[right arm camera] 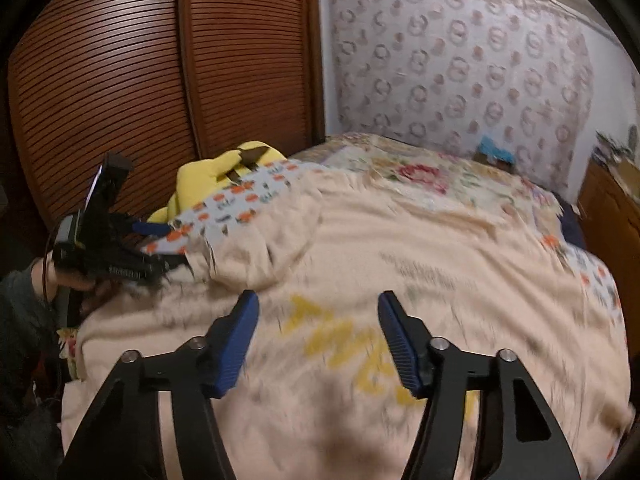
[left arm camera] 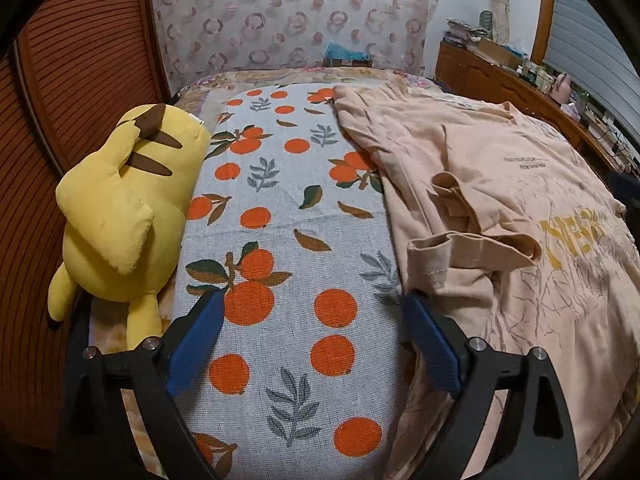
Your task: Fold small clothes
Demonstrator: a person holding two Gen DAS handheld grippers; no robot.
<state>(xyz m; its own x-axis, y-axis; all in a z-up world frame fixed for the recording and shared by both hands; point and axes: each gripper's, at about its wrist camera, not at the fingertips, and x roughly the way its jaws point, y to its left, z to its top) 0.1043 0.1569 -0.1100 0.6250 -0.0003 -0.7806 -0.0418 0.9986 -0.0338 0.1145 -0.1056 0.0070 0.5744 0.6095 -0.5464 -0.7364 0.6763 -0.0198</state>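
Observation:
A peach T-shirt [left arm camera: 500, 184] with yellow lettering lies spread on the bed, and its left sleeve [left arm camera: 464, 248] is bunched inward. My left gripper [left arm camera: 314, 298] is open at the shirt's left edge, over an orange-print cloth [left arm camera: 280, 200]. Its right pad [left arm camera: 428, 340] sits at the shirt's hem, and nothing is between the jaws. In the blurred right wrist view, my right gripper [right arm camera: 318, 296] hovers open above the T-shirt [right arm camera: 400, 248], near the yellow print. A hand [right arm camera: 76, 280] holds the left gripper [right arm camera: 166, 244] at the shirt's far left edge.
A yellow plush toy [left arm camera: 120, 200] lies along the bed's left side against slatted wooden doors [left arm camera: 72, 80]. A ring-patterned fabric [left arm camera: 288, 20] covers the wall behind the bed. A cluttered wooden dresser [left arm camera: 500, 76] runs along the right. A floral sheet [right arm camera: 420, 172] covers the far bed.

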